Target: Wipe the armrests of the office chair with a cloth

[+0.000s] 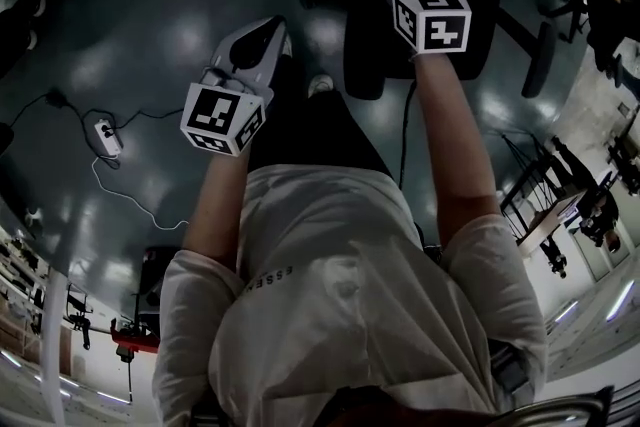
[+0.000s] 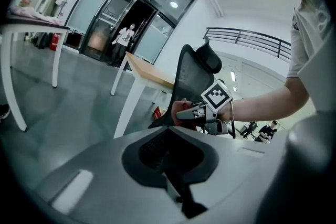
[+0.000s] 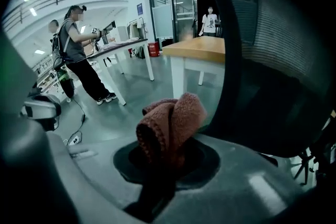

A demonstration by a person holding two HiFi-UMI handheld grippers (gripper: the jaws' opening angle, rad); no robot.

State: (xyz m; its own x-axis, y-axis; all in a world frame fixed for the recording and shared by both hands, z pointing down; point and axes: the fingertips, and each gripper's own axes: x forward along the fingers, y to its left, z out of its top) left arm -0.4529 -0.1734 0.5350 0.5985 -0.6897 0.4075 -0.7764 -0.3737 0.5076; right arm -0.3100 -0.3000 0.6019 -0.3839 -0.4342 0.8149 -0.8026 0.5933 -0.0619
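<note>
Fingers of the right gripper [image 3: 160, 170] are clamped on the cloth [image 3: 170, 123], the office chair [image 3: 273, 60] just beside; the left gripper [image 2: 178, 186], closed and empty, is farther.

A white power strip [image 1: 107, 137] lies on the glossy dark floor [image 1: 150, 5] at nine o'clock in the head view, its cable [image 1: 135, 203] trailing toward eight. In the right gripper view a wood-topped table [image 3: 197, 49] stands at one o'clock, with what may be a red bin [image 3: 153, 49] at eleven.

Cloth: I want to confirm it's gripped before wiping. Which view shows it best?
Right gripper view: the reddish cloth sits large and centred, bunched in the right gripper. The left gripper view shows only a small distant patch; the head view, just a red tip.
</note>
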